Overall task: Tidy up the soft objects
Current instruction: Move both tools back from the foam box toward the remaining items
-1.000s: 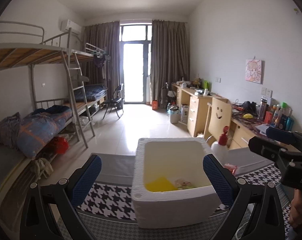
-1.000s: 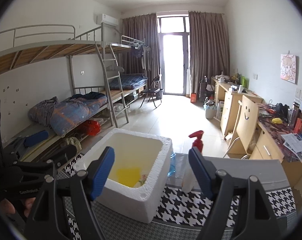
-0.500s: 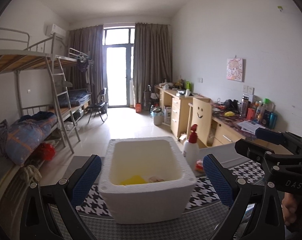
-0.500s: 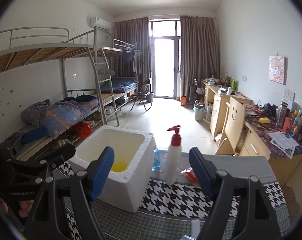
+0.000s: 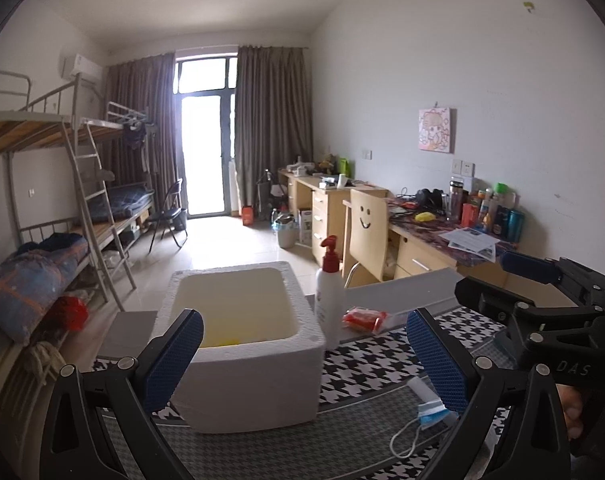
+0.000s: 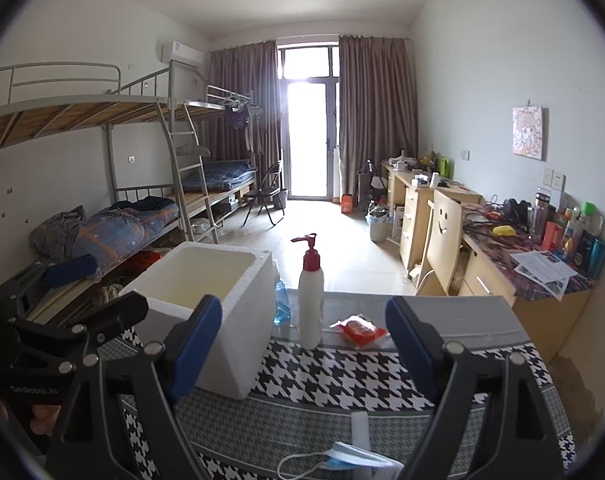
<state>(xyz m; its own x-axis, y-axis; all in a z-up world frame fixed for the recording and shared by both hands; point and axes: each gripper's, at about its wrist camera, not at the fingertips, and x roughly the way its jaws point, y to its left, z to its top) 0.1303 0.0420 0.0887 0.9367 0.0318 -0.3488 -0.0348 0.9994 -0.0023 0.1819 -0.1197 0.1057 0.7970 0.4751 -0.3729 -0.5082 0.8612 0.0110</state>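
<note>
We hold both grippers wide and empty above the houndstooth mat [image 6: 322, 376]; the left gripper [image 5: 304, 358] faces the white foam box [image 5: 242, 344], the right gripper [image 6: 302, 344] looks past the pump bottle [image 6: 311, 296]; the face mask [image 6: 342, 458] lies on the mat just below and slightly right of centre of our right gripper, nearer to it than to the left; its long axis appears to run across the fingers; the red packet [image 6: 360, 330] sits farther ahead, beside the bottle; we judge the mask the likelier next pick, then leftward into the box.
</note>
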